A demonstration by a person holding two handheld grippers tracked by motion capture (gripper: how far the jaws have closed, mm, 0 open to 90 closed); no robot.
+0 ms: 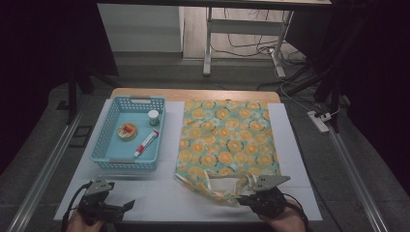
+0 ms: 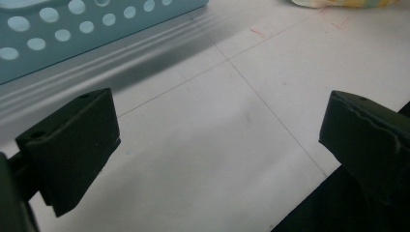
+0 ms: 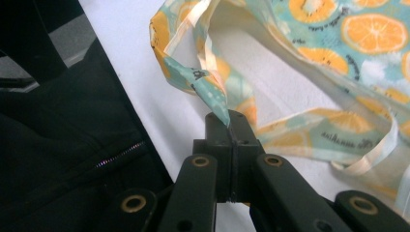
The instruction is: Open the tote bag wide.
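Two hand-held grippers work at the bench: the right hand-held gripper (image 3: 231, 126) has pinched tight on a handle strap (image 3: 205, 82) of the orange-print tote bag (image 1: 227, 140) lying flat, likely to lift its mouth open, while the left hand-held gripper (image 2: 217, 140) waits wide open, empty, near the blue basket (image 1: 104, 145).

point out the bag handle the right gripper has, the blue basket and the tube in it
bag handle (image 3: 212, 89), right gripper view, on the strap just above the shut jaws
blue basket (image 1: 102, 137), high view, on its left wall
tube (image 1: 146, 143), high view, on its white middle
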